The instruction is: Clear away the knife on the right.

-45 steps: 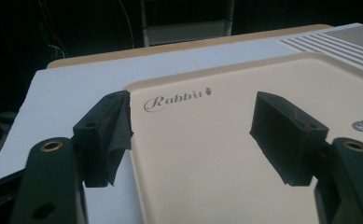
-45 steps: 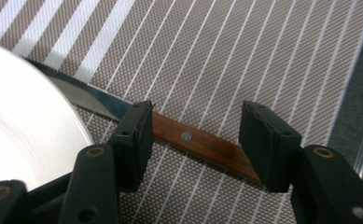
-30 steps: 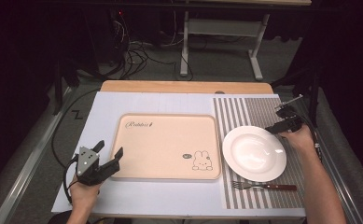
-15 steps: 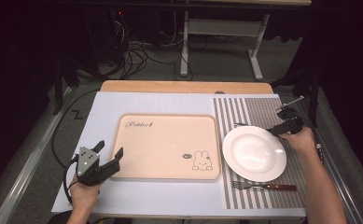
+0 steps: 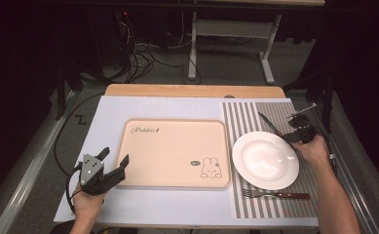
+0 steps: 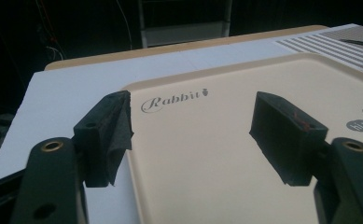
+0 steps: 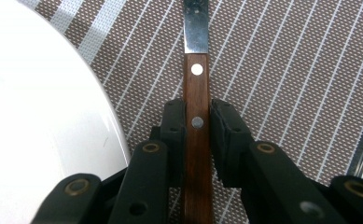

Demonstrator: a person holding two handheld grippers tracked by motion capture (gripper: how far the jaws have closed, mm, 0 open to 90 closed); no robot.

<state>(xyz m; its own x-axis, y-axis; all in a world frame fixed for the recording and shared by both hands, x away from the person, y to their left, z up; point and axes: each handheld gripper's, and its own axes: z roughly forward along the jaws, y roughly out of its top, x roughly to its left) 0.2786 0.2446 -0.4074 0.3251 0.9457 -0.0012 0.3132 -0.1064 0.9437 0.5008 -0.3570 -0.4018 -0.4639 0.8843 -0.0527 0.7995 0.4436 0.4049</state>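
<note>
The right tool (image 7: 198,135), its jaws having just been closing, now clamps the knife (image 7: 197,116) by its wooden handle on the striped mat (image 7: 286,84) beside the plate (image 7: 39,116), so the knife looks ready to lift. The left tool (image 6: 191,135) hangs open over the tray (image 6: 207,163).

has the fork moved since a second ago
No. The fork lies at the same spot on the striped placemat, just below the white plate.
</note>
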